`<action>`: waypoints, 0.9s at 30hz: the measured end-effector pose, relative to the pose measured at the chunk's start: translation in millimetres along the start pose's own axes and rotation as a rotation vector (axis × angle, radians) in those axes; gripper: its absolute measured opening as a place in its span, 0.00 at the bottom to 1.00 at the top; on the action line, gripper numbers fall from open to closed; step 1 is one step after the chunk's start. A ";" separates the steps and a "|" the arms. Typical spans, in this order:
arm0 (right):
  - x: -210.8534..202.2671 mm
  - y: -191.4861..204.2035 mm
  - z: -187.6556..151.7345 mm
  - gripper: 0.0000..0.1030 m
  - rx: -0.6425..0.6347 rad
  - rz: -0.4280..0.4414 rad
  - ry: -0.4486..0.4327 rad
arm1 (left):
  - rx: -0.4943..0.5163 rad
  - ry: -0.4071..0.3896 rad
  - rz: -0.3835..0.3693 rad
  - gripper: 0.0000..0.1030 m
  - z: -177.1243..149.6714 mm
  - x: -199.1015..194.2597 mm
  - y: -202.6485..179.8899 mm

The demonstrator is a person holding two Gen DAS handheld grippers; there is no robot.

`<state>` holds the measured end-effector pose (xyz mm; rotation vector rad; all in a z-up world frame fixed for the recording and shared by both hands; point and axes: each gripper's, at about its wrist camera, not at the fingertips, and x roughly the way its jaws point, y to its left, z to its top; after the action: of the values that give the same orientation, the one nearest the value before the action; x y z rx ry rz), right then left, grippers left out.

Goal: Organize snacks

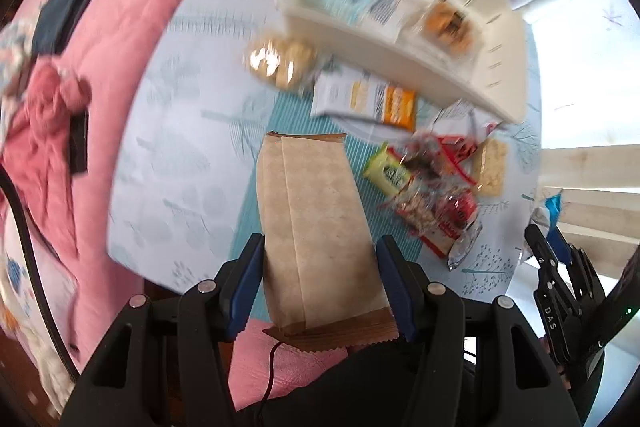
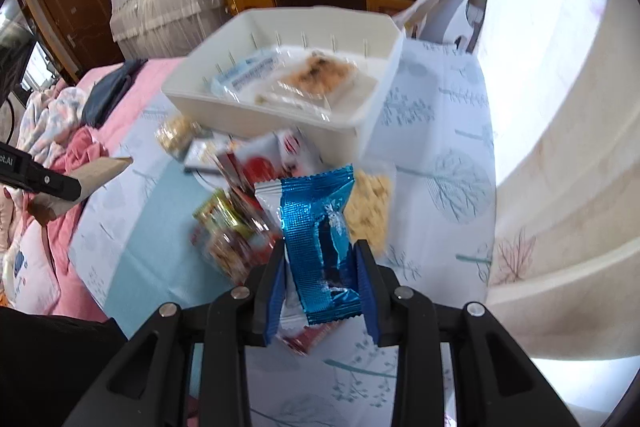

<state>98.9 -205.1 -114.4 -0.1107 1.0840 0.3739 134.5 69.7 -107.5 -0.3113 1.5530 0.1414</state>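
Carrying two snacks to the bin

Our left tool (image 1: 320, 267) pinches the brown pack (image 1: 316, 227), right tool (image 2: 322, 279) the blue pack (image 2: 320, 227); we should clear the bin (image 2: 384, 91) rim before releasing.

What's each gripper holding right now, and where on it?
Left gripper: tan paper packet, gripped across its lower sides. Right gripper: blue foil packet, pinched across its lower half.

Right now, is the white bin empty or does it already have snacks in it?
Not empty. The white bin holds a light blue packet and a clear bag of orange-brown snacks; much of its floor is bare.
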 end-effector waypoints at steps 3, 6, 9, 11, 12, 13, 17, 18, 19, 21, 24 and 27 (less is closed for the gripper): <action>-4.8 12.6 13.8 0.32 0.007 0.001 -0.020 | 0.052 -0.031 -0.001 0.54 11.9 -20.6 0.1; -5.5 23.3 25.7 0.32 0.014 0.000 -0.031 | 0.110 -0.061 0.004 0.54 29.4 -38.6 -1.5; -5.8 33.9 38.2 0.32 0.029 0.001 -0.038 | 0.153 -0.078 0.008 0.54 44.9 -50.3 -2.7; -3.6 39.8 47.5 0.32 0.041 0.000 -0.037 | 0.180 -0.086 0.011 0.54 55.3 -55.0 -3.7; -2.7 41.5 51.1 0.32 0.044 -0.002 -0.035 | 0.194 -0.091 0.013 0.54 60.9 -56.9 -4.7; -1.1 44.2 55.8 0.32 0.048 -0.003 -0.036 | 0.209 -0.098 0.015 0.54 67.4 -58.9 -5.7; 6.3 52.9 69.7 0.32 0.060 -0.009 -0.043 | 0.249 -0.104 0.031 0.54 89.4 -57.5 -8.9; 7.7 54.4 72.2 0.32 0.064 -0.010 -0.042 | 0.259 -0.106 0.030 0.54 95.3 -57.0 -9.4; 9.5 56.1 75.6 0.32 0.068 -0.011 -0.043 | 0.269 -0.109 0.032 0.54 102.4 -56.7 -10.1; 13.4 59.2 82.9 0.32 0.073 -0.015 -0.047 | 0.283 -0.115 0.033 0.54 112.9 -55.1 -11.7; 19.5 62.0 92.5 0.32 0.093 -0.017 -0.051 | 0.304 -0.115 0.030 0.54 133.2 -50.7 -15.3; 26.7 63.5 100.8 0.32 0.115 -0.013 -0.050 | 0.321 -0.117 0.026 0.54 151.0 -44.7 -19.7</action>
<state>172.5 -112.3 -84.6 -0.0069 1.0528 0.3004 283.9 98.5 -62.7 -0.0289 1.4370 -0.0692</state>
